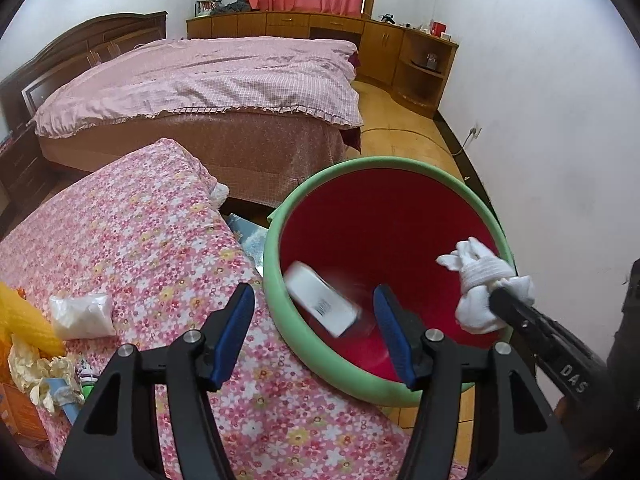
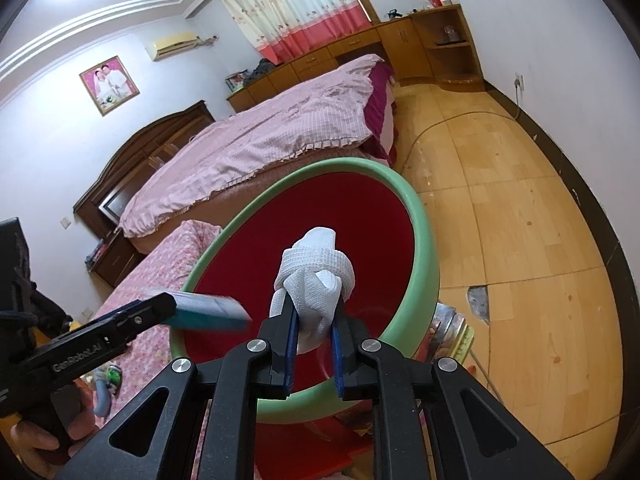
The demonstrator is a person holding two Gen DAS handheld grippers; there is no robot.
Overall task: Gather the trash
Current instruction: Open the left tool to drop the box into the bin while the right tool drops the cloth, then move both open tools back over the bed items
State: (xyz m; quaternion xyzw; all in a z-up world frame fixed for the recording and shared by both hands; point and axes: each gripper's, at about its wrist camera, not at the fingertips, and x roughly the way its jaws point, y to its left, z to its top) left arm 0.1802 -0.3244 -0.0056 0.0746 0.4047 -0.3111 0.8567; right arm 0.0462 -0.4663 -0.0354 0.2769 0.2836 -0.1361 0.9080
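bin (image 1: pixel 276 240) step: both grippers sit over the red bin with the green rim, beside the floral table (image 1: pixel 140 232).

left gripper (image 1: pixel 316 332) is spread apart with nothing pinched. a white box (image 1: pixel 320 300) is blurred between and past its fingers, inside the rim (looks mid-drop, so i judge that item is already let go). in the right view the same box (image 2: pixel 208 312) shows as a teal-edged smear at the left gripper's tip, above the bin mouth.

right gripper (image 2: pixel 314 320) is clamped on a knotted white sock (image 2: pixel 316 276), held over the red interior; jaws nearly together with the cloth squeezed between them.

step in hand: dumping. next move as i read it: right jaws need to part while the sock is inside the rim line. it's close to the near-right edge in the left view, so nudge inward first or it may catch the rim.

still on the table: a white bag (image 1: pixel 82 316), yellow wrapper (image 1: pixel 24 320), crumpled paper (image 1: pixel 40 376). those look like the next pickups.
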